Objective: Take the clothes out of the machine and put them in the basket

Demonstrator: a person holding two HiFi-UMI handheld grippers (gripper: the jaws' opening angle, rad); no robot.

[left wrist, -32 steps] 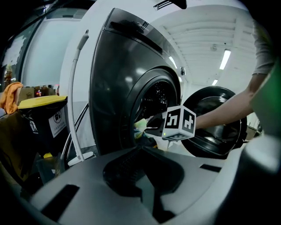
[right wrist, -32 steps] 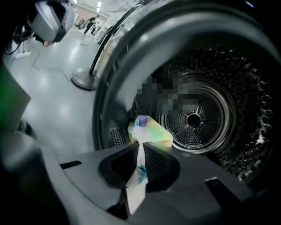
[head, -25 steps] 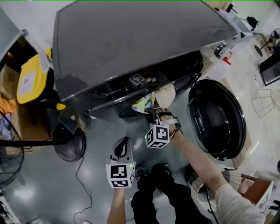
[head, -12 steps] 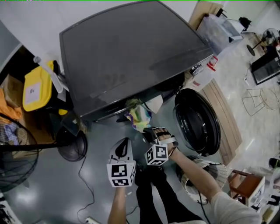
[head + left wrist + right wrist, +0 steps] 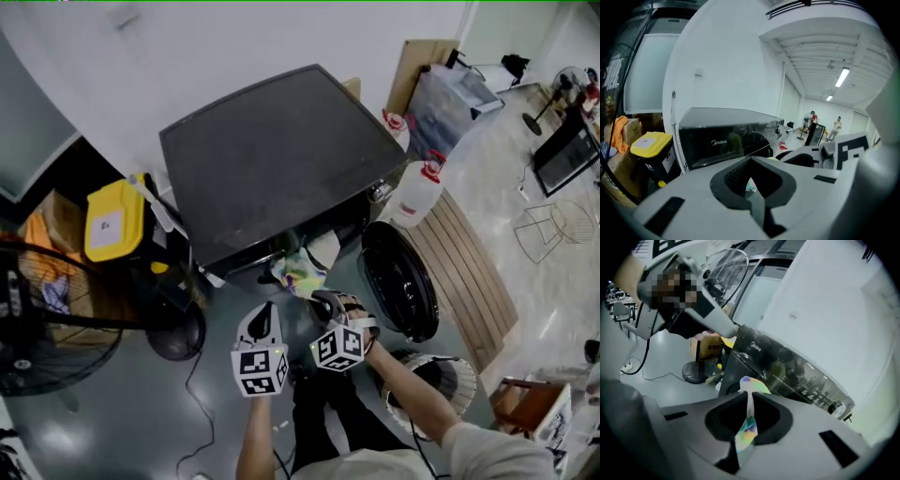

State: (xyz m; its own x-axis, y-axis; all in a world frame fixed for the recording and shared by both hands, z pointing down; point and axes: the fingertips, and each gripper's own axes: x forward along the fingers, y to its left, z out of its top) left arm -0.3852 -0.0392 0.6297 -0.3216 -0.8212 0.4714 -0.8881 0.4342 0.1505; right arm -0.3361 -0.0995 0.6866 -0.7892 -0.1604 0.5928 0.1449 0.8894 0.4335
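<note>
Right gripper, jaws clamped on a pastel multicoloured cloth garment hanging before the dark grey washing machine, should hold firm while swinging toward what looks like a white wire basket at four o'clock.

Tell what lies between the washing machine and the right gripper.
A colourful cloth, clamped in the right gripper, hangs before the washing machine; head view shows it.
</note>
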